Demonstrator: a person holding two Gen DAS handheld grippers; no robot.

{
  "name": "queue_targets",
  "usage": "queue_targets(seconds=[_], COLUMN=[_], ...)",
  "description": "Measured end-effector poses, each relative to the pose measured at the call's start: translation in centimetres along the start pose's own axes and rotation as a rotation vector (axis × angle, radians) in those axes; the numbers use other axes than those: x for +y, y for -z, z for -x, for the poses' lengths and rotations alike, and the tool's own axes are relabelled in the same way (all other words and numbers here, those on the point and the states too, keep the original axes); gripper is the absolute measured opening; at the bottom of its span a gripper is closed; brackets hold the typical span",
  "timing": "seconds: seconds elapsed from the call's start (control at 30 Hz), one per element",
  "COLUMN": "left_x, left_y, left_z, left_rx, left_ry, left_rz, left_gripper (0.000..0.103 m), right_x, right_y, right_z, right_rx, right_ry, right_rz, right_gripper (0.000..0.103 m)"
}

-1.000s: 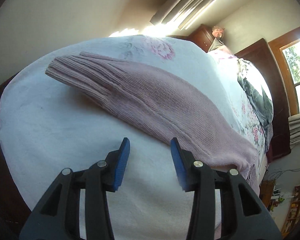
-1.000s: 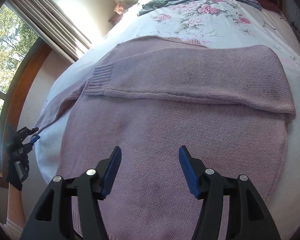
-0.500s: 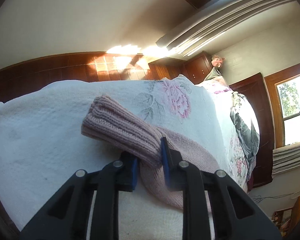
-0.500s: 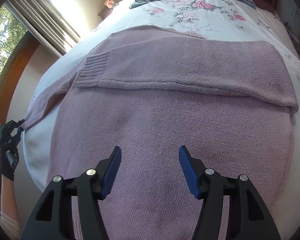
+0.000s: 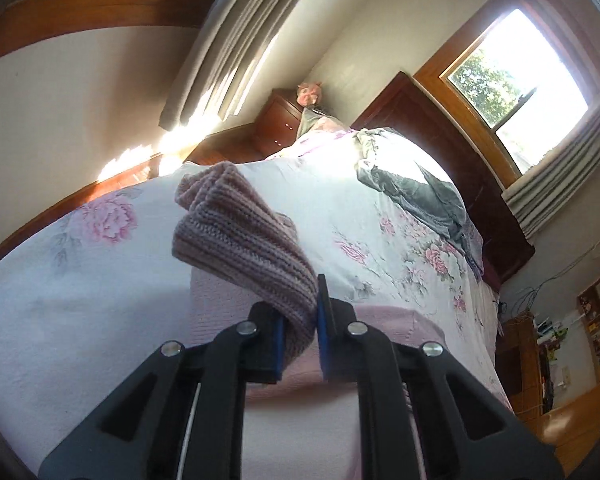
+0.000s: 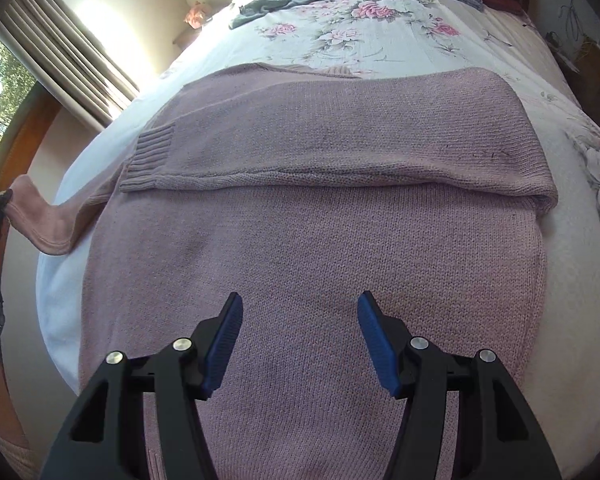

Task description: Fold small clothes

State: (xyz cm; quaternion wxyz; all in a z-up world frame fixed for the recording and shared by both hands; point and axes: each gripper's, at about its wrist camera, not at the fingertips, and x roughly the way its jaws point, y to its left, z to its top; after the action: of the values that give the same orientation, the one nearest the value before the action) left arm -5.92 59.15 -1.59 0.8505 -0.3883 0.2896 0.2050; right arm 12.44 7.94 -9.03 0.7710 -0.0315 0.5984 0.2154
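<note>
The left tool [image 5: 300, 330] pinches the knit pink sweater's [image 6: 312, 240] ribbed cuff [image 5: 236, 236]; the right tool [image 6: 299, 338] gapes wide above its flat body.

We find no legible text, label, brand, number or sign in either view. The pink knitted sweater [image 6: 320, 240] carries no visible tag or print, and the floral bedspread [image 6: 360, 36] bears only a flower pattern. The black gripper bodies and their blue pads show no markings that we can read. Items on the shelves [image 5: 598, 328] at the right edge of the left wrist view are too small and blurred for us to tell whether any lettering is there.
</note>
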Motion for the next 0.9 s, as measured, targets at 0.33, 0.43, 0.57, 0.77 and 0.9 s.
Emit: queue_targets(seconds=[0.33,0.43,0.57,0.77,0.9], left_x=[-18.8,-22.3,-25.5,-26.7,-26.0], left_y=[8.2,11.5,15.1,18.9,21.2], left_z=[-7.6,-10.0,-13.6,-19.8,-23.3], left_rx=[0.175,0.225,0.275,0.37,0.47], left_ry=[0.22,0.24,0.236,0.183,0.161], left_rz=[-0.229,-0.275,-0.316,-0.339,-0.373], left_gripper=[0.011,0.011,0.011,0.012,0.02], right_x=[-3.4,-4.6,-6.4,-8.3,-8.6], right_y=[0.4,0.5,0.7,1.2,0.8], right_z=[1.4,1.9,2.5,2.5,2.3], right_rx=[-0.041,-0.053,-0.065,-0.07,-0.07], right_ry=[0.024,0.047,0.045,0.003,-0.011], right_rz=[-0.008,-0.009,-0.026,-0.058,-0.065], right_gripper=[0.06,0.06,0.06,0.061,0.061])
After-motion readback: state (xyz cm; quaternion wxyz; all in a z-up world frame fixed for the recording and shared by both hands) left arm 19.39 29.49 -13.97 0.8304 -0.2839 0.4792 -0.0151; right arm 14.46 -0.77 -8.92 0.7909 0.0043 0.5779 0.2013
